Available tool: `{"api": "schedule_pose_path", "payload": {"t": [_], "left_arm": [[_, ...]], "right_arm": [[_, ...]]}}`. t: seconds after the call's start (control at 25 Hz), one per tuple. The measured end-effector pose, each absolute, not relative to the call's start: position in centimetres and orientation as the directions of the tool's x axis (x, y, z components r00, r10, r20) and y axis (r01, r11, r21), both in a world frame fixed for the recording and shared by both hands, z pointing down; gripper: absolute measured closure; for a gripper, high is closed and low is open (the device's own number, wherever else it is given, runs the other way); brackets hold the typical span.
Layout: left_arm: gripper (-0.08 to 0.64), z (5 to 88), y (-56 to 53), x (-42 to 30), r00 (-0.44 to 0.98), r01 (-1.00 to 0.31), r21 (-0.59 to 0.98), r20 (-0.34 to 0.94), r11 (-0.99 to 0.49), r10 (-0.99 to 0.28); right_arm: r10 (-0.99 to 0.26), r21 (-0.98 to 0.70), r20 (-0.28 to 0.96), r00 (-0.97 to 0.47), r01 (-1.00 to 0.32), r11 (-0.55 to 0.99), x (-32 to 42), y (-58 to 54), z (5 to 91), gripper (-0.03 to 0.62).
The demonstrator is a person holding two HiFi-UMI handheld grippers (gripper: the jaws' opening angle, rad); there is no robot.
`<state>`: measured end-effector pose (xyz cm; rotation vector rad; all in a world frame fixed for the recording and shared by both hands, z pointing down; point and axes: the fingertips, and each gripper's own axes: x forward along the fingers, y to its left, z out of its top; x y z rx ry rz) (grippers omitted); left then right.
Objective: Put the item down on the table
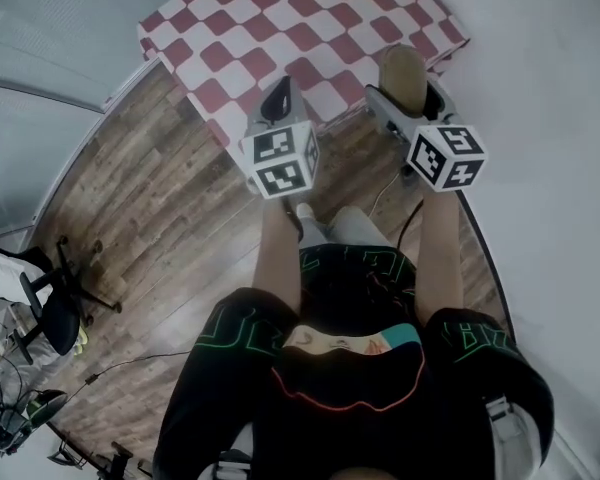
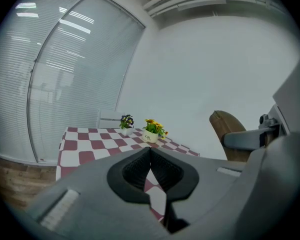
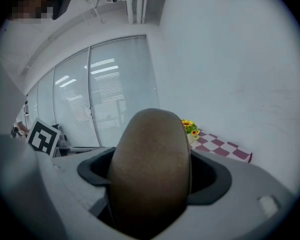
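A brown oval item (image 1: 404, 76) with a rough matte skin stands upright between the jaws of my right gripper (image 1: 408, 96), which is shut on it. In the right gripper view the item (image 3: 150, 174) fills the middle and hides the jaw gap. It hangs above the near right edge of the table (image 1: 280, 28), which has a red and white checked cloth. My left gripper (image 1: 279, 93) is over the table's near edge, its pads (image 2: 140, 170) pressed together with nothing between them. From the left gripper view the item (image 2: 226, 129) shows at the right.
Two small flower pots (image 2: 151, 136) stand at the table's far side. A white wall runs along the right, glass partitions with blinds (image 2: 60, 74) on the left. An office chair (image 1: 55, 308) and cables lie on the wooden floor (image 1: 150, 218) behind left.
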<state>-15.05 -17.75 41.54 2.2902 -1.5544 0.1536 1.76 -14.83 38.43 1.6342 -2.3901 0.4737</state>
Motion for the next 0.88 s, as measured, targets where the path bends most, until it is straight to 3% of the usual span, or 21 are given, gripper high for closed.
{"api": "schedule_pose_path", "payload": {"t": [0.2, 0.36, 0.88], "left_arm": [[0.551, 40.8, -18.6, -14.5, 0.398, -0.911, 0.229, 0.272, -0.343, -0.876], [0.551, 41.5, -19.9, -15.6, 0.365, -0.924, 0.23, 0.288, -0.306, -0.885], [0.551, 44.0, -24.1, -17.5, 0.265, -0.96, 0.185, 0.343, -0.211, -0.901]], "right_arm": [[-0.874, -0.161, 0.319, -0.366, -0.93, 0.33, 2.1, -16.1, 37.5, 0.166], [-0.866, -0.098, 0.346, -0.361, -0.932, 0.349, 1.2, -17.8, 38.2, 0.166], [-0.813, -0.145, 0.392, -0.431, -0.901, 0.408, 0.0, -23.6, 40.9, 0.166]]}}
